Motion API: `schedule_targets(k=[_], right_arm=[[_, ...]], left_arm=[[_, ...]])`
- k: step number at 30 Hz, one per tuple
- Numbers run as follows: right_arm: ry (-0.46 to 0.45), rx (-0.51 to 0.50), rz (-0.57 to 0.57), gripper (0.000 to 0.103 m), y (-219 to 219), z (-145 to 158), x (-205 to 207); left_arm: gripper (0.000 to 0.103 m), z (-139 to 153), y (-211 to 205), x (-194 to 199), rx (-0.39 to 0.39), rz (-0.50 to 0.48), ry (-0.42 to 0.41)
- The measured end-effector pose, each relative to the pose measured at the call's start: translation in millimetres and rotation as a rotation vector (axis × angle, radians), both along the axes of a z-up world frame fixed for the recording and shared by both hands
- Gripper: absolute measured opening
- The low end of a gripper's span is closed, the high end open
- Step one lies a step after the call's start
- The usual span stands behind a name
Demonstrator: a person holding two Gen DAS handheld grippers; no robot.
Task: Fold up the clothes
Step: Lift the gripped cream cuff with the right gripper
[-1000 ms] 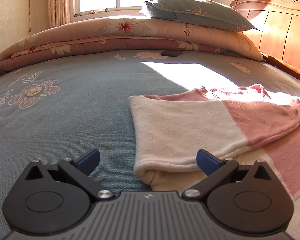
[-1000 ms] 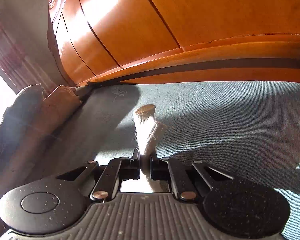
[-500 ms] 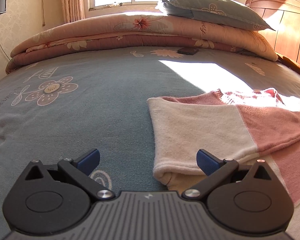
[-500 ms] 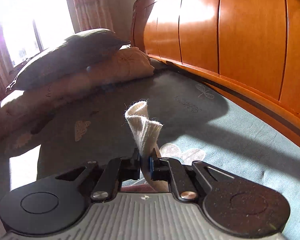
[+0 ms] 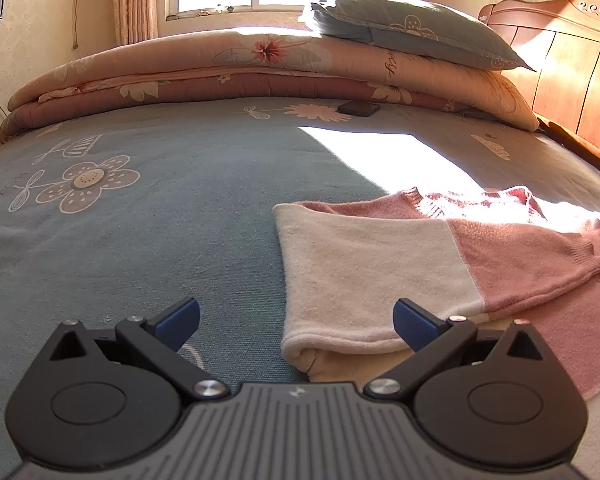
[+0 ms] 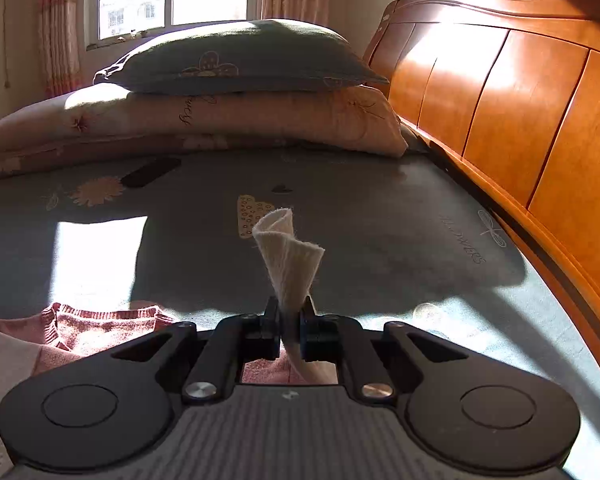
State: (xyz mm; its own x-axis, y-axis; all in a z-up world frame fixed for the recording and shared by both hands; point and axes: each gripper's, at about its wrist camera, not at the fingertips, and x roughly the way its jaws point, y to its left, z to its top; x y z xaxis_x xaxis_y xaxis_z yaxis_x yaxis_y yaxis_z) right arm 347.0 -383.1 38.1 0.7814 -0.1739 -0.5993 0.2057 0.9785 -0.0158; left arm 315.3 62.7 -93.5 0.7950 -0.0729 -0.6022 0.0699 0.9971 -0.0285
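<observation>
A pink and cream knitted sweater point(image 5: 380, 256) lies on the blue bedspread point(image 5: 160, 220), with one sleeve folded across its body. My left gripper point(image 5: 296, 320) hovers open just before the sweater's near left edge, with nothing between its blue fingertips point(image 5: 180, 316). In the right wrist view my right gripper point(image 6: 290, 320) is shut on a cream sleeve cuff point(image 6: 288, 256), which sticks up past the jaws. The sweater's pink collar point(image 6: 100, 320) shows at lower left of that view.
A folded floral quilt point(image 5: 228, 76) with a grey-blue pillow point(image 5: 412, 32) on top lies at the far end of the bed under the window. A small dark object point(image 5: 358, 108) lies before the quilt. The wooden headboard point(image 6: 520, 92) runs along the right.
My right gripper has swung round from facing the headboard to facing the window, still holding the cuff. The left gripper's view shifted sideways slightly; its jaws stayed open.
</observation>
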Motion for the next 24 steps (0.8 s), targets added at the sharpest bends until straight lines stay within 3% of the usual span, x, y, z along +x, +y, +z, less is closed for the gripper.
schedule_targets(k=[13, 24], right_arm=[[-0.041, -0.011, 0.18, 0.01, 93, 13, 17], [-0.063, 0.004, 0.266, 0.01, 158, -10, 30]], left_arm=[[0.102, 8, 14, 0, -0.072, 0.037, -0.018], [0.102, 10, 26, 1, -0.103, 0.075, -0.023]])
